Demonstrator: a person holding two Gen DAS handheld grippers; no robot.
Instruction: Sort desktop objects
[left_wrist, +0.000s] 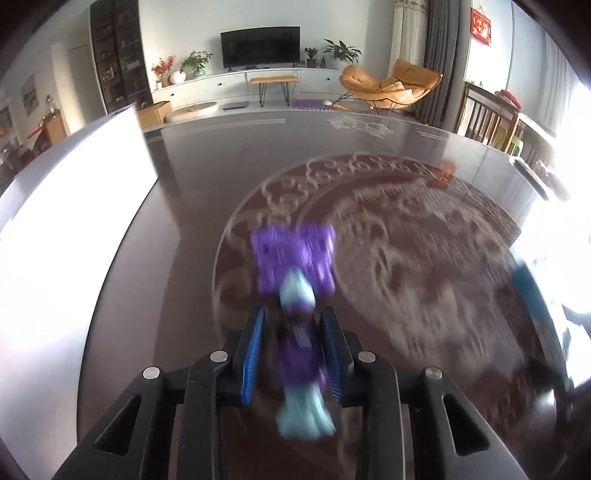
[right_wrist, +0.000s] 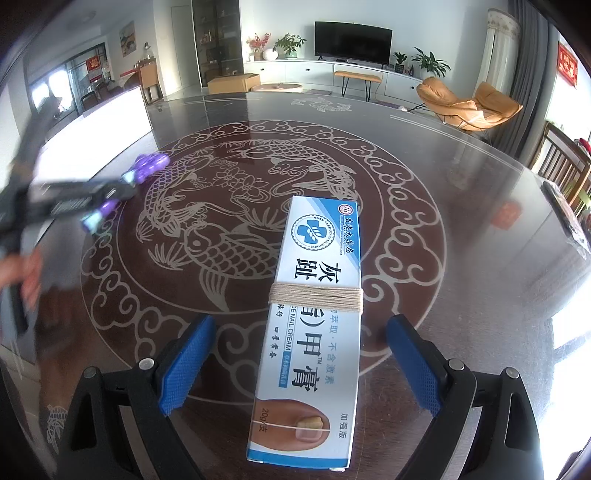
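Observation:
My left gripper (left_wrist: 292, 322) is shut on a purple and pale-blue toy (left_wrist: 297, 354), blurred by motion, held above the dark glass table (left_wrist: 207, 177). A purple block-like part (left_wrist: 293, 258) shows just beyond the fingertips. In the right wrist view the left gripper (right_wrist: 122, 192) and the toy (right_wrist: 147, 166) are at the far left over the table. My right gripper (right_wrist: 301, 328) is open. A blue and white nail cream box (right_wrist: 314, 325), wound with beige string, lies flat between its blue pads (right_wrist: 188, 362), touching neither.
A white board (left_wrist: 74, 236) lies along the table's left side, also in the right wrist view (right_wrist: 96, 129). A fish pattern (right_wrist: 236, 206) marks the table's middle. A dark flat object (right_wrist: 565, 218) lies at the right edge. Wooden chairs (right_wrist: 561, 166) stand beyond.

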